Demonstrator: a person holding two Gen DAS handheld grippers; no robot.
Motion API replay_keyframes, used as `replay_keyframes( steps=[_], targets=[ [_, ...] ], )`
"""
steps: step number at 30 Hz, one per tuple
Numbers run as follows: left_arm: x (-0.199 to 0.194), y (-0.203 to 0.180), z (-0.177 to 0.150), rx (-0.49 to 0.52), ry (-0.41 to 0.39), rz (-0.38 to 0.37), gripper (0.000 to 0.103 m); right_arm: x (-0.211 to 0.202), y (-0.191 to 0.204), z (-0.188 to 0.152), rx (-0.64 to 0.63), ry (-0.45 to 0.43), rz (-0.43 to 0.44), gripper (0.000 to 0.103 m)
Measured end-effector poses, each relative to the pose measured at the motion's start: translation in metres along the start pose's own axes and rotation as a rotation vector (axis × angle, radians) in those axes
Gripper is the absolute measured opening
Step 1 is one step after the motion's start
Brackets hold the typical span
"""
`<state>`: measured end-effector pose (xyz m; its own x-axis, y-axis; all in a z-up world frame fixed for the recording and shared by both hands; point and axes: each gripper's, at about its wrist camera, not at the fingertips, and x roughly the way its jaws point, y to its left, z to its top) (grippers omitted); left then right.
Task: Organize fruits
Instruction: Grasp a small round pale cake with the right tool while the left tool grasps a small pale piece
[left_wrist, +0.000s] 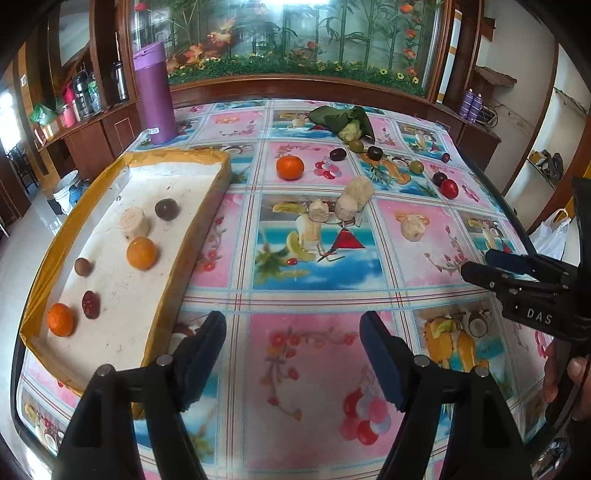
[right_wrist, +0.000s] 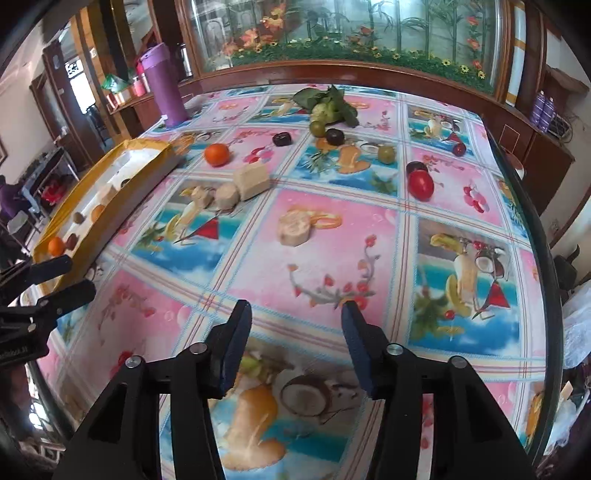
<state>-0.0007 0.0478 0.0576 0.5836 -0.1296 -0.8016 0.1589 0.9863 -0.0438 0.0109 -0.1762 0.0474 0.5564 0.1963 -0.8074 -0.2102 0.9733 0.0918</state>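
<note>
— What do we have under us?

— The bench (left_wrist: 314, 354) carries a glossy cloth printed in pink and blue squares of fruit and flowers. Our left tongs (left_wrist: 293, 323) hang low over its near edge, spread wide, with nothing between the pads. Our right tongs (right_wrist: 295, 308) are likewise wide apart and hold nothing, over the near middle of the cloth.

— And the fruit?

— On the left lies a shallow tray (left_wrist: 173, 240) with a yellow rim and a white floor. In it we see two oranges, one near (left_wrist: 60, 319) and one farther along (left_wrist: 142, 253), three small dark fruits and a pale round piece (left_wrist: 135, 221). Loose on the cloth are an orange (left_wrist: 290, 167) toward the far middle, pale chunks (left_wrist: 354, 197) in the centre, another pale piece (right_wrist: 295, 229) to their right, a red fruit (right_wrist: 421, 185) touching a dark one on the right, and green and dark round fruits scattered near a leafy green bundle (left_wrist: 347, 120) at the far edge.

— What of the room?

— A tall purple flask (left_wrist: 154, 92) stands at the far left corner of the bench. Behind runs a wood-framed glass panel (left_wrist: 295, 37) painted with bamboo and flowers, with wooden shelves on both sides and pale tiled floor at the left.
</note>
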Motion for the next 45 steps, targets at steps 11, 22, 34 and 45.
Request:
replay_keyframes(
  steps=[11,22,34,45],
  targets=[
    [0.031,-0.005,0.026,0.033,0.024,0.035,0.078,0.067,0.002,0.045,-0.075,0.024,0.027,0.063],
    [0.079,-0.008,0.07,0.016,0.021,0.001,0.075,0.059,0.0,0.041,-0.14,-0.019,0.025,0.03],
    [0.116,-0.012,0.083,0.068,0.023,-0.078,0.02,0.053,-0.013,0.042,-0.082,-0.024,0.071,0.03],
    [0.076,-0.004,0.056,0.035,-0.001,-0.158,0.018,0.036,-0.015,0.032,-0.059,-0.045,0.057,0.03]
  ],
)
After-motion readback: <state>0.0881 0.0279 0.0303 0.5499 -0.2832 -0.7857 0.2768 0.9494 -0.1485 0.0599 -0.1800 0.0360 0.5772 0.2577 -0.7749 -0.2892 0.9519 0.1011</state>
